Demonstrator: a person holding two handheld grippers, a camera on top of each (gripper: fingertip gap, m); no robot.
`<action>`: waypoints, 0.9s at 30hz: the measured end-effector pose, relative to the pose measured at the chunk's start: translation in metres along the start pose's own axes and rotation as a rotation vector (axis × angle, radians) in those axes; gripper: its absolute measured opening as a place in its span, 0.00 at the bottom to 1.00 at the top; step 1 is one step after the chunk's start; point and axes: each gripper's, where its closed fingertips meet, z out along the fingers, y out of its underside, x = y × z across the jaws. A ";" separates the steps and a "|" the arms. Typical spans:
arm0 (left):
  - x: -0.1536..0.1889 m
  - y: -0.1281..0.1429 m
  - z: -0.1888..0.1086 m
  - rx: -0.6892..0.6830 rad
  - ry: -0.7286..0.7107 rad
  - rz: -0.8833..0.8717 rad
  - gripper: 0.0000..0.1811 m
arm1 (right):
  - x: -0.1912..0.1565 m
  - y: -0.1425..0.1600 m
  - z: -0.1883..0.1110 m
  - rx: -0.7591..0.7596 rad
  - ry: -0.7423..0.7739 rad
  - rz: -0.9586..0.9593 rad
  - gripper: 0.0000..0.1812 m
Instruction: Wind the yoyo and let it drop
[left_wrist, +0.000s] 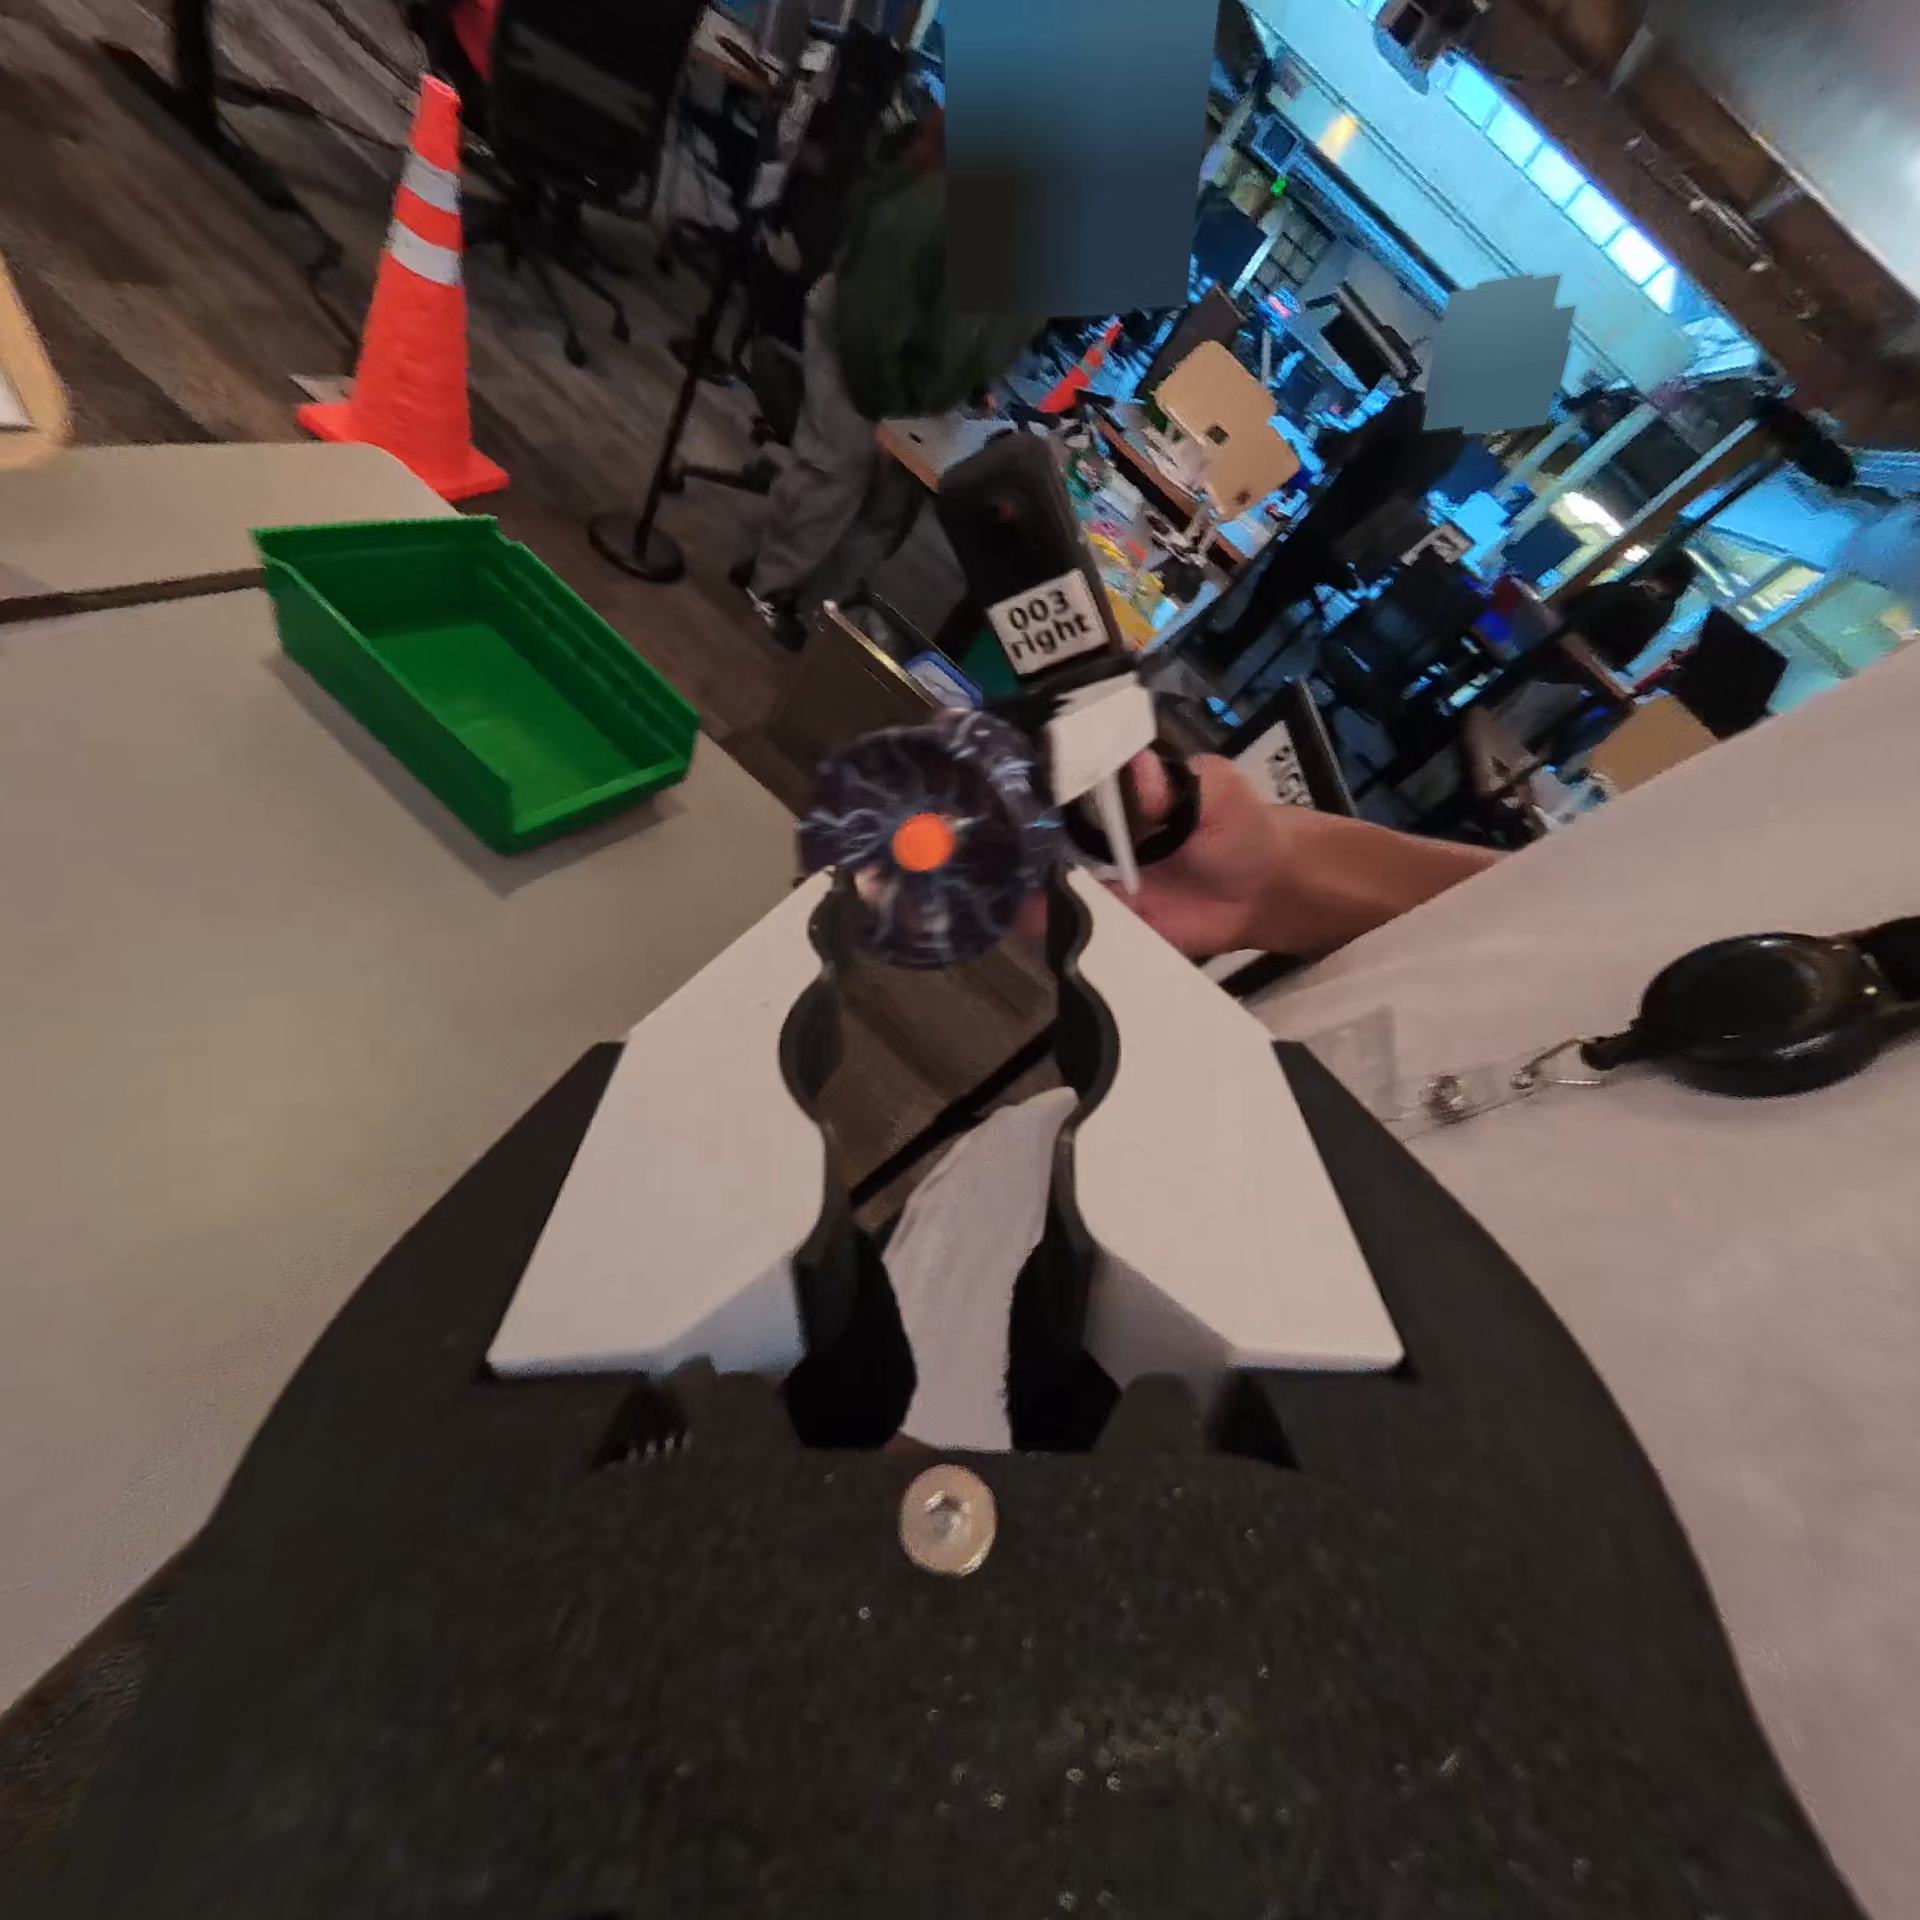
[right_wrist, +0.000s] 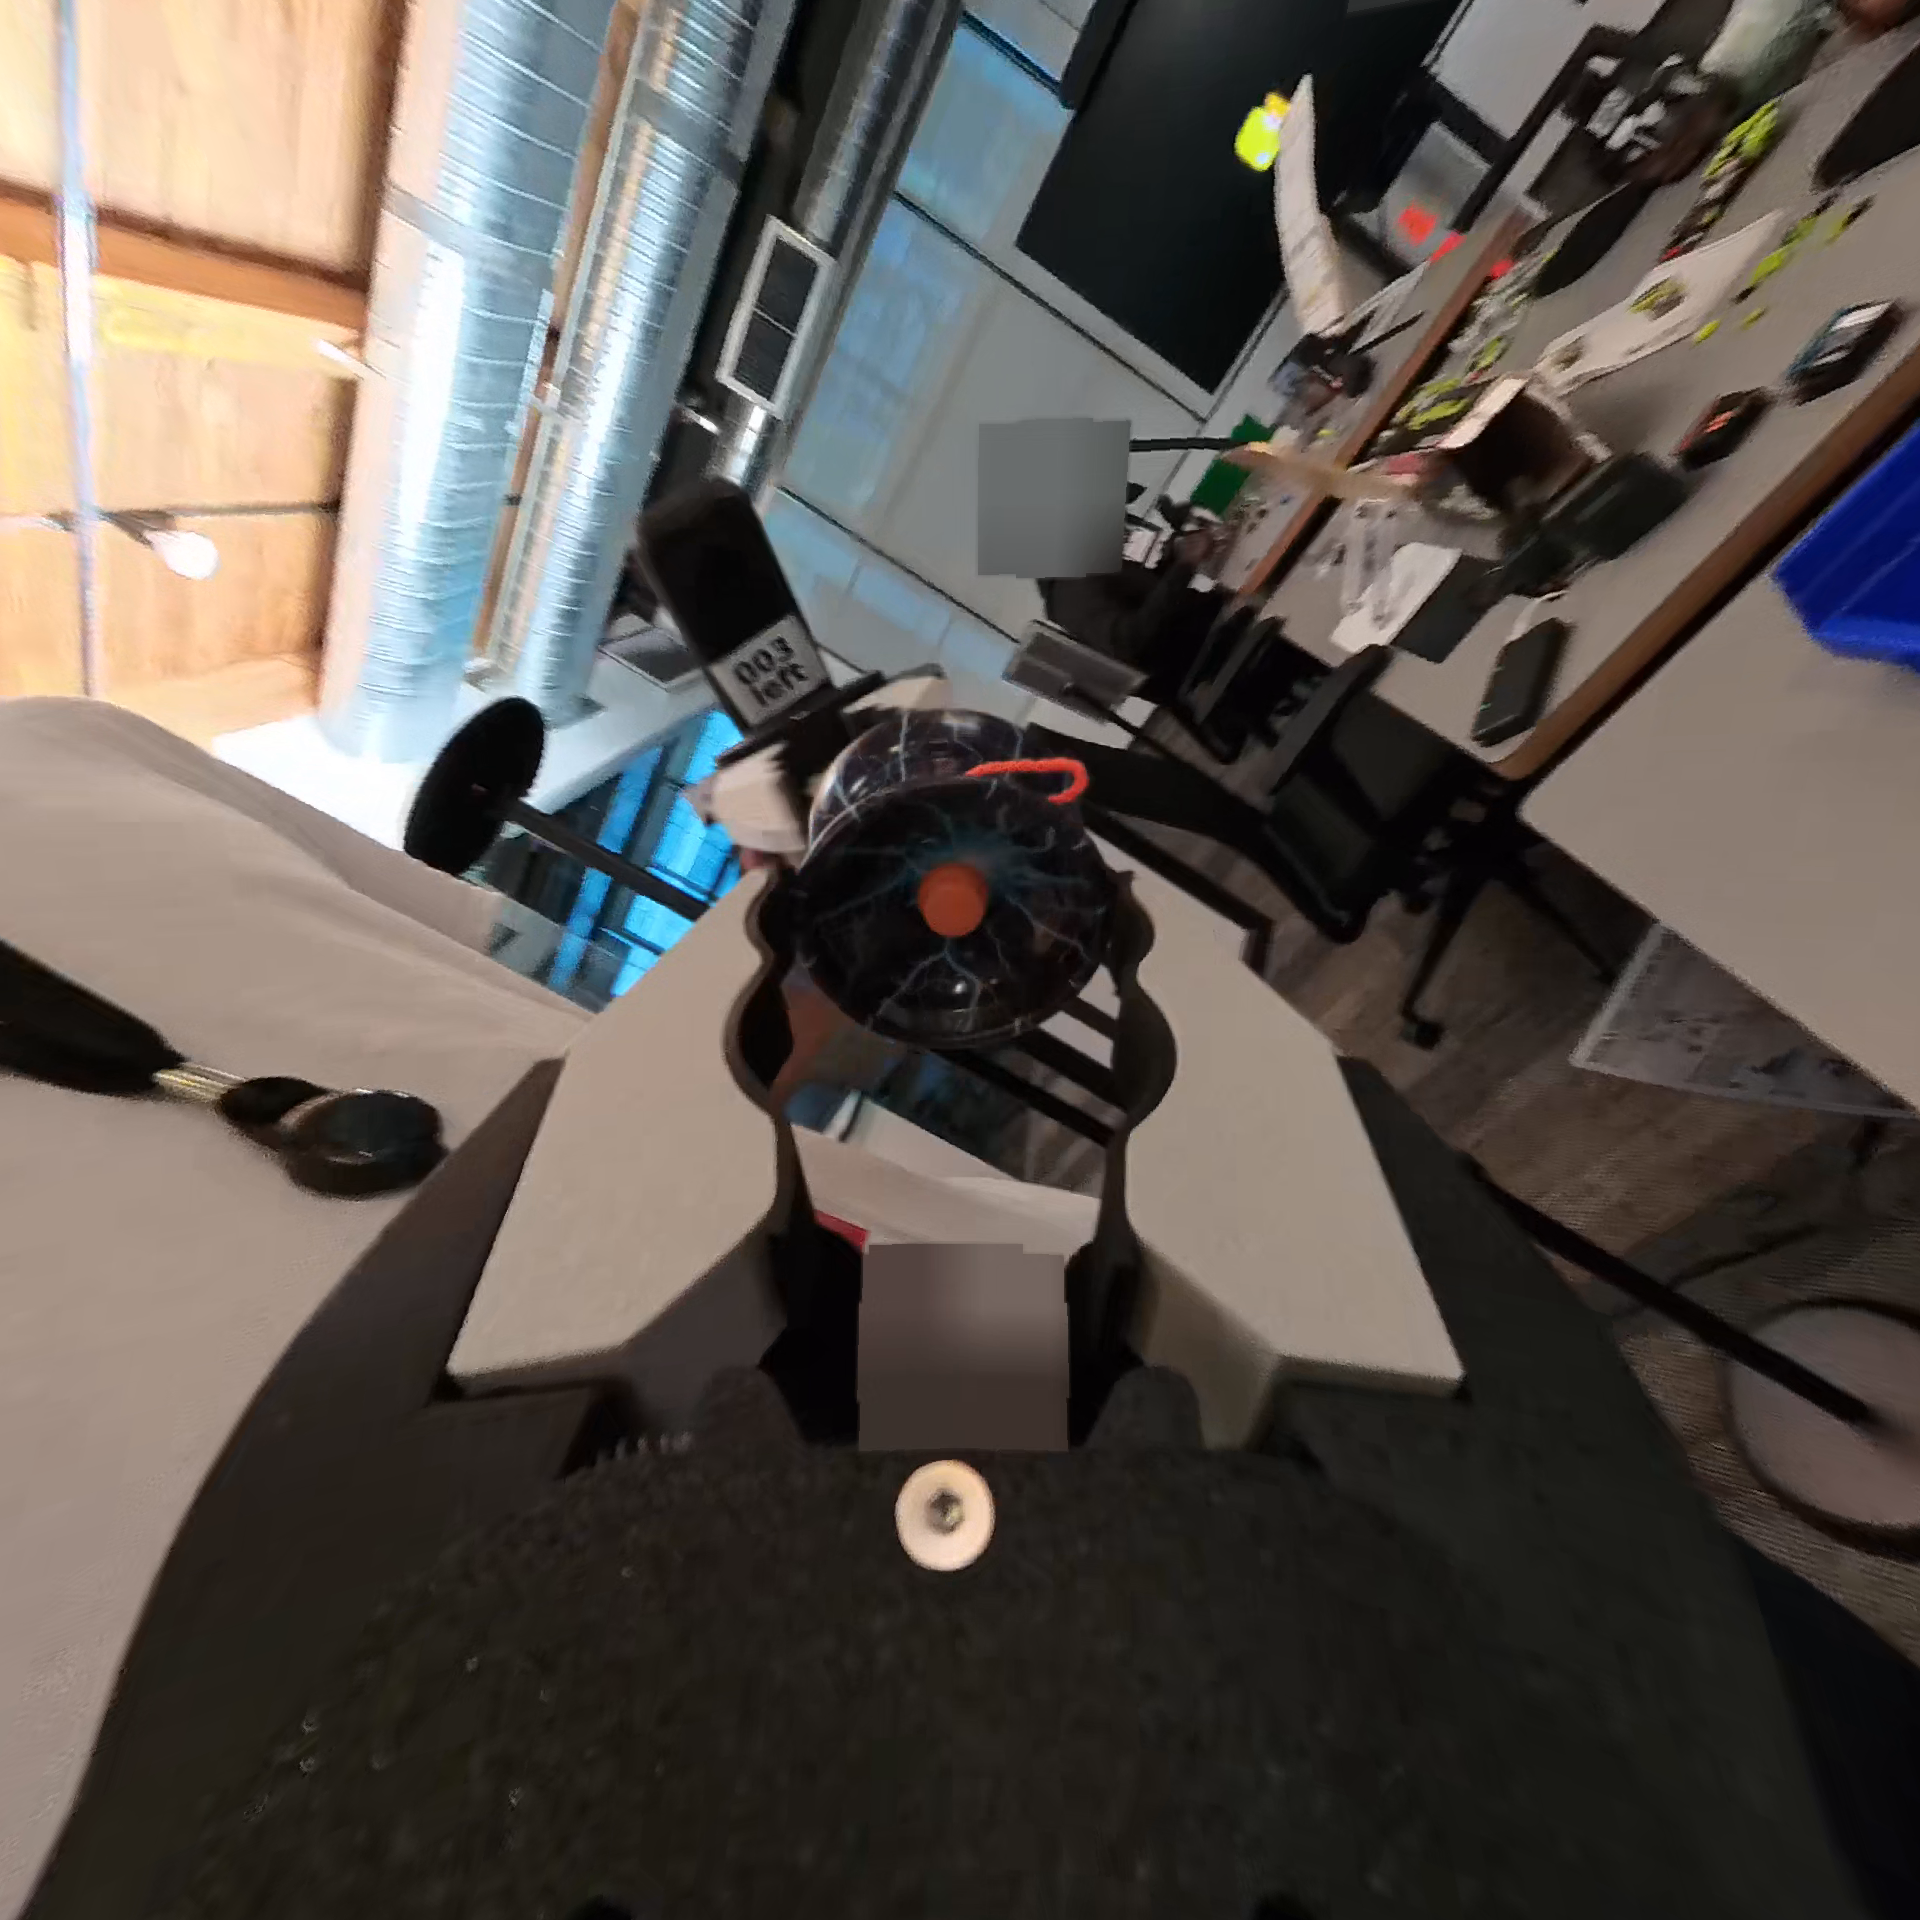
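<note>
A dark marbled yoyo (left_wrist: 925, 878) with an orange hub sits at the fingertips of my left gripper (left_wrist: 940, 899), whose jaws close on its rim. It also shows in the right wrist view (right_wrist: 951, 966), between the tips of my right gripper (right_wrist: 945, 914), which also presses on its rim. The two grippers face each other, each seeing one face of the yoyo. An orange string loop (right_wrist: 1039, 771) sticks out of the groove on top. The right gripper's white finger (left_wrist: 1101, 748) touches the yoyo's right side. The left gripper's white finger (right_wrist: 758, 805) touches its upper left.
A green bin (left_wrist: 468, 675) stands on the grey table (left_wrist: 156, 987) at the left, with an orange cone (left_wrist: 416, 312) on the floor behind. A hand (left_wrist: 1226, 873) holds the right gripper. A black badge reel (left_wrist: 1766, 997) hangs on a white shirt. Cluttered tables (right_wrist: 1662, 343) stand at the right. Left tips to right tips: about 4 cm.
</note>
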 end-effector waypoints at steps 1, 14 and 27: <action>0.006 0.002 0.004 -0.016 0.018 -0.008 0.19 | 0.004 0.002 0.001 -0.007 0.034 -0.031 0.33; 0.024 0.012 0.023 -0.011 0.019 0.083 0.00 | -0.013 0.004 0.002 -0.095 -0.066 -0.084 0.37; 0.056 -0.002 0.019 0.073 0.146 0.109 0.00 | -0.036 -0.014 -0.020 -0.455 -0.444 0.057 0.16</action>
